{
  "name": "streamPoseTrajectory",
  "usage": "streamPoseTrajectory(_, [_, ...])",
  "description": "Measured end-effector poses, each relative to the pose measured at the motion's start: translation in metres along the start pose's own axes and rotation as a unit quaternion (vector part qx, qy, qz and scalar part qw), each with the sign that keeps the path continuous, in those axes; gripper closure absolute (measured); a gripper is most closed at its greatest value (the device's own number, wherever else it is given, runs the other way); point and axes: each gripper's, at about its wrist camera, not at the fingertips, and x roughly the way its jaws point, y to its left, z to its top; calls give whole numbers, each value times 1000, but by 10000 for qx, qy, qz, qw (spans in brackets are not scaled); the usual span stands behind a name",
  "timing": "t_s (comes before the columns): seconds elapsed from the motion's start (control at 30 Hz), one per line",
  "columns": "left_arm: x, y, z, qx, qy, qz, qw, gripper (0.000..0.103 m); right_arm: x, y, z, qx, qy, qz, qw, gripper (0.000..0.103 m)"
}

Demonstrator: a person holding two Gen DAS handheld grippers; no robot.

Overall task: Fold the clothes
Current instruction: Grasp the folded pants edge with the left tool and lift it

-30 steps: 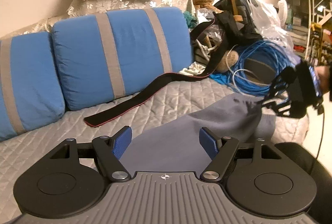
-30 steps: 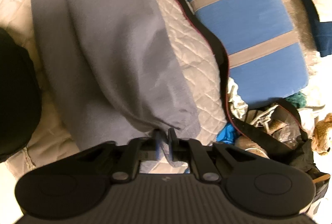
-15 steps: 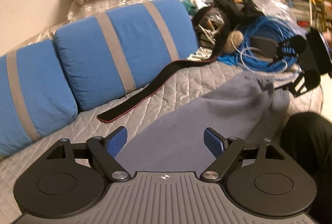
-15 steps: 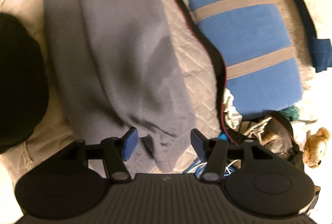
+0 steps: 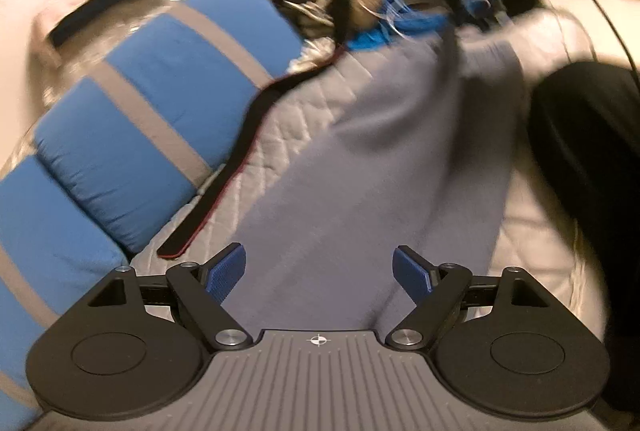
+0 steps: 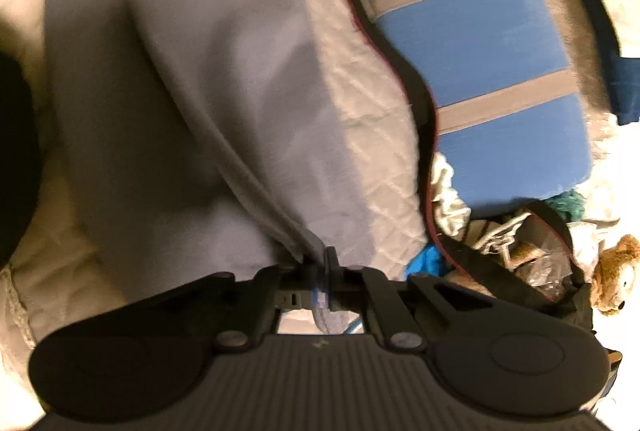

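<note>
Two hand-held grippers work one grey garment, which lies lengthwise on the quilted sofa seat beside the blue cushions. Left hand-held gripper: released, blue pads spread wide over the garment's near end, nothing between them pressed; probably lining up for a pinch on that end. Right hand-held gripper: clenched on a bunched edge of the grey cloth at its far end, likely anchoring it so the fabric stays taut for folding. Black strap lies alongside, apart from the garment.
</note>
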Motion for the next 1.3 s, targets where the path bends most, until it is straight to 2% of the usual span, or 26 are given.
streamPoseTrajectory(0.1, [12,-11,-1,403,237,5,9989,28,-5,-16,1,111,-56,-74,9999,97])
streamPoseTrajectory(0.17, [19,-16,-1,685,485,76,9964,52,-7,-27,2,240,-90,-115,9996,98])
streamPoseTrajectory(0.27, [28,-21,-7,1237,854,347,9880,60,-13,-41,2,477,-205,-141,9986,99])
streamPoseTrajectory(0.3, [29,-21,-10,1411,942,360,9848,67,-15,-45,1,531,-248,-139,9982,100])
streamPoseTrajectory(0.33, [27,-20,-11,1495,972,468,9828,93,-17,-47,1,561,-274,-139,9980,100])
streamPoseTrajectory(0.37, [25,-19,-13,1569,995,590,9808,100,-18,-48,-1,576,-305,-161,9977,100])
streamPoseTrajectory(0.5, [-2,-9,-12,1586,723,948,9801,100,-23,-40,-9,547,-408,-235,9974,100])
streamPoseTrajectory(0.63, [-22,-11,-10,1910,599,1165,9728,100,-27,-22,-18,389,-482,-310,9976,99])
streamPoseTrajectory(0.87, [-25,-41,-12,2466,695,880,9626,100,-30,11,-37,337,-453,-93,9984,99])
streamPoseTrajectory(1.07, [-14,-53,-24,2546,907,592,9610,100,-31,40,-43,120,-438,123,9989,100])
streamPoseTrajectory(1.3, [-17,-59,-27,2437,1036,314,9638,100,-35,55,-49,26,-419,254,9988,101])
